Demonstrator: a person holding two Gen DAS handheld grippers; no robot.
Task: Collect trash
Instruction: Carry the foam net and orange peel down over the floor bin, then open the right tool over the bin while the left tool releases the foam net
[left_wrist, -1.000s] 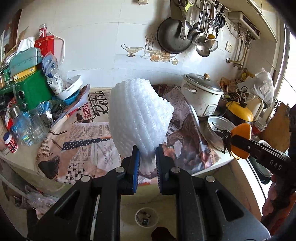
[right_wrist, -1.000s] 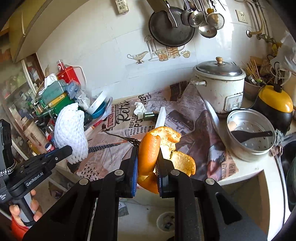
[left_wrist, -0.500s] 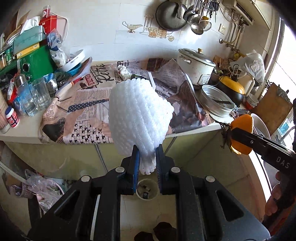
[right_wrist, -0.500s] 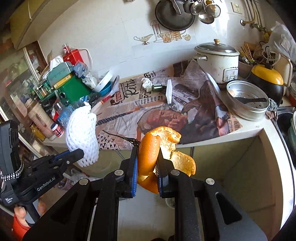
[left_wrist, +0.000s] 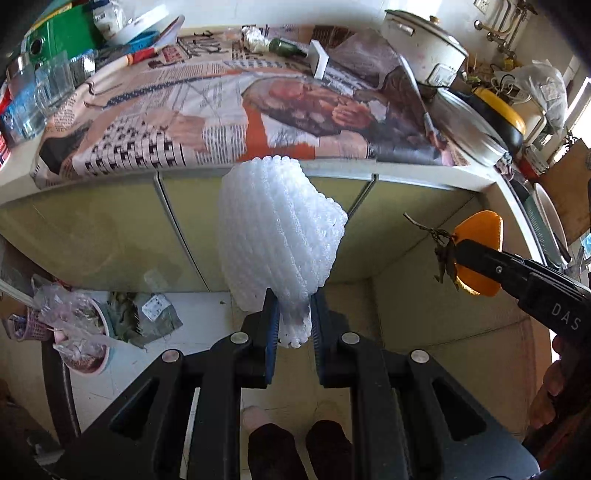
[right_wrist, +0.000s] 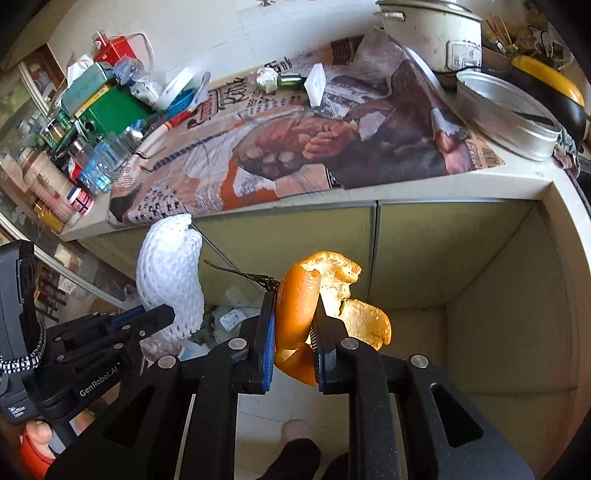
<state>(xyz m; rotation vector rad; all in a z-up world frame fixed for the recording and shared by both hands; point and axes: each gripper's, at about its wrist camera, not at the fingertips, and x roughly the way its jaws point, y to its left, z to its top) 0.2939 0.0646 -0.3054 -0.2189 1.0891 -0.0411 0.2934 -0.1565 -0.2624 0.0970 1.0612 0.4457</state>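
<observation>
My left gripper (left_wrist: 293, 314) is shut on a white foam fruit net (left_wrist: 277, 236) and holds it in the air in front of the counter's cabinet doors. The net also shows in the right wrist view (right_wrist: 168, 277). My right gripper (right_wrist: 293, 321) is shut on an orange peel (right_wrist: 299, 306) with a dry stem. The peel also shows in the left wrist view (left_wrist: 480, 254), to the right of the net. A crumpled white tissue (right_wrist: 267, 77), a small green bottle (right_wrist: 290, 79) and a white box (right_wrist: 316, 85) lie on the newspaper at the back of the counter.
The counter (right_wrist: 369, 192) is covered with newspaper. A rice cooker (right_wrist: 432, 33) and a metal pan (right_wrist: 506, 114) stand at its right, clutter and glasses (right_wrist: 103, 162) at its left. A pink bin with a plastic bag (left_wrist: 81, 332) sits on the floor at the left.
Both grippers have dropped from counter height to below the counter edge and pulled back, still holding the net and the peel. The views now tilt down toward the floor and cabinet doors.
</observation>
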